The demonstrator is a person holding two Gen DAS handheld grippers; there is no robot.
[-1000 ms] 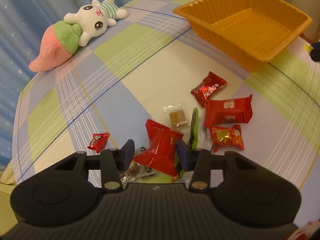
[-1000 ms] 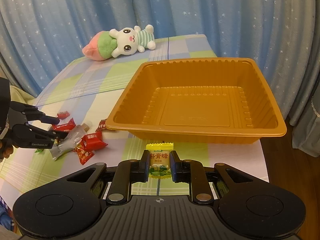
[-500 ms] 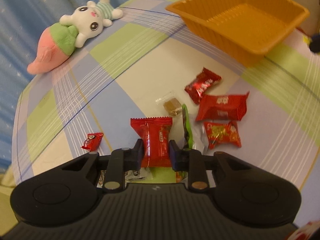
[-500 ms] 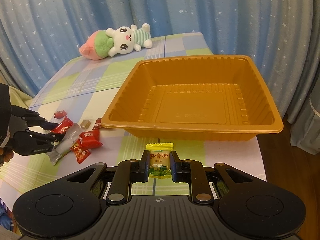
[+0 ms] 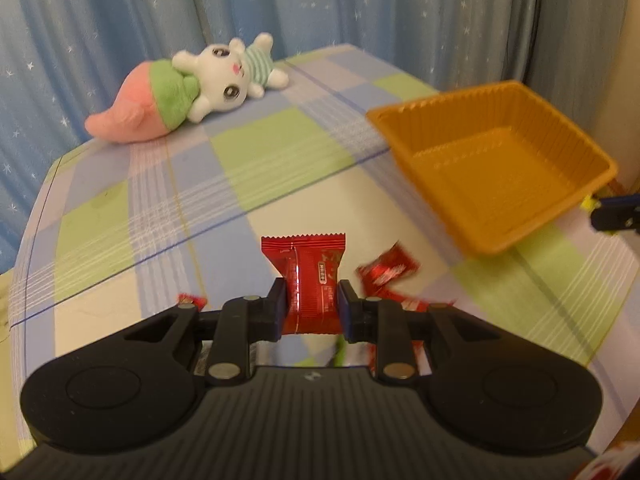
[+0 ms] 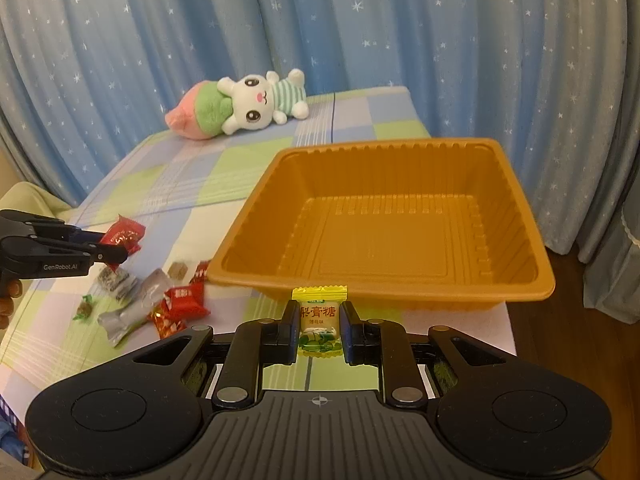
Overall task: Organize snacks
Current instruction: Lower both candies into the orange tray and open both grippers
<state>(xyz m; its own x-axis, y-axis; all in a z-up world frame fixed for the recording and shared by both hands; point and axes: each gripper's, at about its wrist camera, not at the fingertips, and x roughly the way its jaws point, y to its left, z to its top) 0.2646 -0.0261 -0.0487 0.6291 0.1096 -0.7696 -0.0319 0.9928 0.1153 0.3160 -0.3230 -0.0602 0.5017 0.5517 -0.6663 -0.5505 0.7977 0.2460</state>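
Note:
My left gripper [image 5: 312, 300] is shut on a red snack packet [image 5: 308, 276] and holds it up above the table; it also shows in the right wrist view [image 6: 108, 250] at the left, above the snack pile. My right gripper [image 6: 319, 324] is shut on a yellow candy packet [image 6: 319, 320], just in front of the near rim of the empty orange tray [image 6: 384, 284]. The tray also shows in the left wrist view [image 5: 496, 160] at the right. Several loose snacks [image 6: 176, 304] lie on the checked tablecloth left of the tray.
A plush rabbit with a pink-and-green carrot [image 6: 240, 108] lies at the far side of the table. Blue star curtains [image 6: 360, 20] hang behind. The table's right edge [image 6: 510, 320] drops to a wooden floor. The plush also shows in the left wrist view [image 5: 188, 88].
My left gripper closed on the red packet and lifted it off the pile, tilting up toward the tray. My right gripper kept hold of the yellow candy and stayed near the tray's front.

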